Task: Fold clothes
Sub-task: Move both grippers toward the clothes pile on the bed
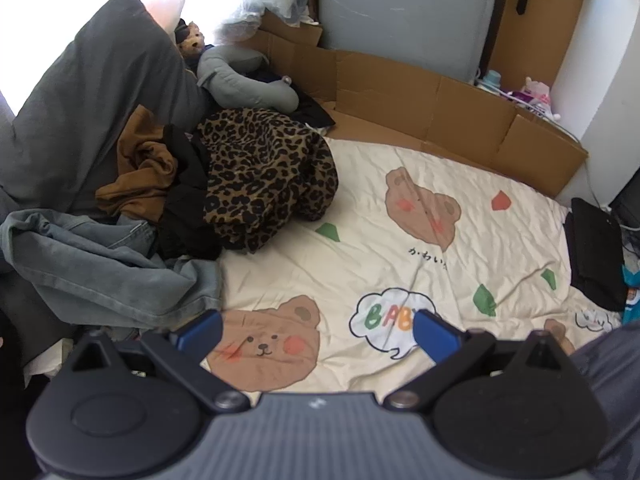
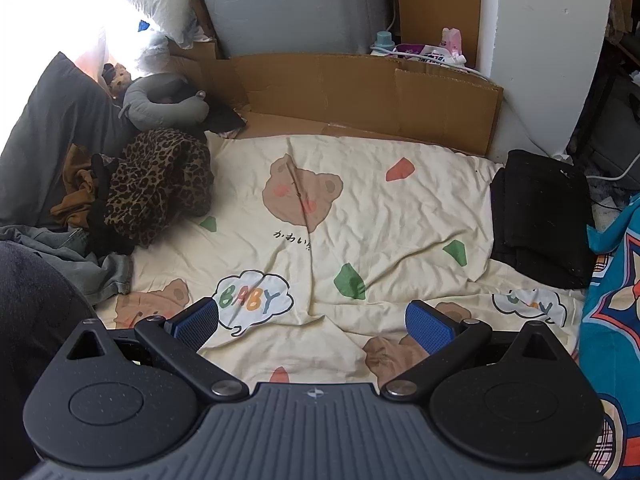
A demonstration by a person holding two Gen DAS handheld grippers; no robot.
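Hovering: left gripper (image 1: pixel 316 330) & right gripper (image 2: pixel 312 318) jaws wide, empty. Risk: clothes pile (image 1: pixel 224 184) far left tangled, one grab drags several; black folded stack (image 2: pixel 540 216) far right near edge.

On my left I see the unfolded heap: a leopard-print garment (image 1: pixel 268 176) bunched on top, a black piece (image 1: pixel 188 208) crumpled beside it, a brown one (image 1: pixel 140 168) wadded behind, and pale blue jeans (image 1: pixel 100 260) sprawled nearest me (one leg trailing onto the bear-print sheet). Far to my right, well apart from the heap, a black garment (image 2: pixel 540 212) lies folded flat at the sheet's edge.
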